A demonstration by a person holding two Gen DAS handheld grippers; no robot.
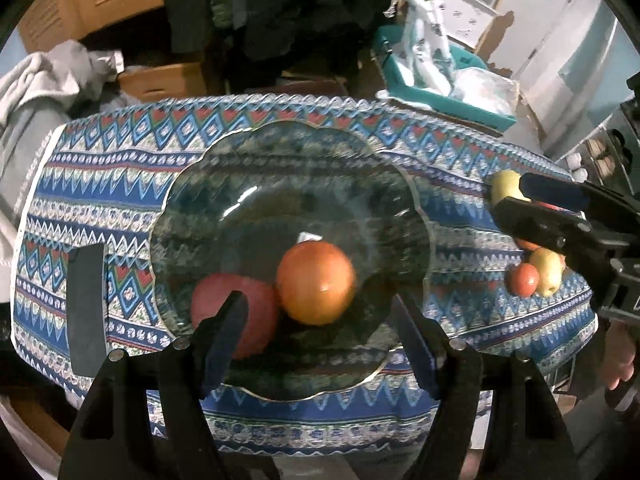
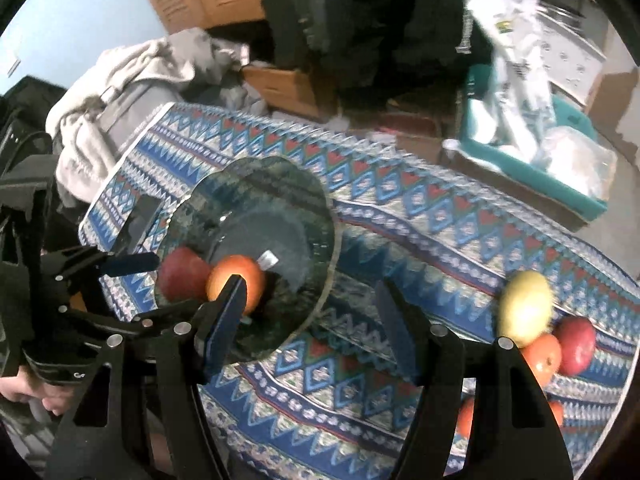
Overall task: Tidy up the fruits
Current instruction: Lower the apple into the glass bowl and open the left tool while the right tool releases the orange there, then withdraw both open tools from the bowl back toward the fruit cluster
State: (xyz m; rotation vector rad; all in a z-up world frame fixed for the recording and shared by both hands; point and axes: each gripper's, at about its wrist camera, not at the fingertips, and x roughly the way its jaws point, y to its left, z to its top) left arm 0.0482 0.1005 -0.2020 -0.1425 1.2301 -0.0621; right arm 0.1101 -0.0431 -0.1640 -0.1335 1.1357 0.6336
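A dark glass plate [image 1: 224, 184] with a scalloped rim sits on the patterned tablecloth. An orange [image 1: 316, 282] and a red apple [image 1: 256, 312] lie in its near part; both also show in the right wrist view, the orange [image 2: 240, 276] beside the apple [image 2: 182, 274]. My left gripper [image 1: 316, 332] is open and empty just above the plate's near rim. My right gripper [image 2: 308, 320] is open and empty over the cloth right of the plate [image 2: 304, 200]. Loose fruit lies at the right: a yellow apple [image 2: 526, 306], a red apple [image 2: 578, 344], an orange [image 2: 544, 358].
The patterned tablecloth [image 1: 460, 152] covers a small table. A dark flat rectangle [image 1: 86, 312] lies left of the plate. A teal bin [image 1: 452, 96] with white bags stands behind the table. Grey clothing [image 2: 132, 80] is piled at the back left. Cardboard boxes sit behind.
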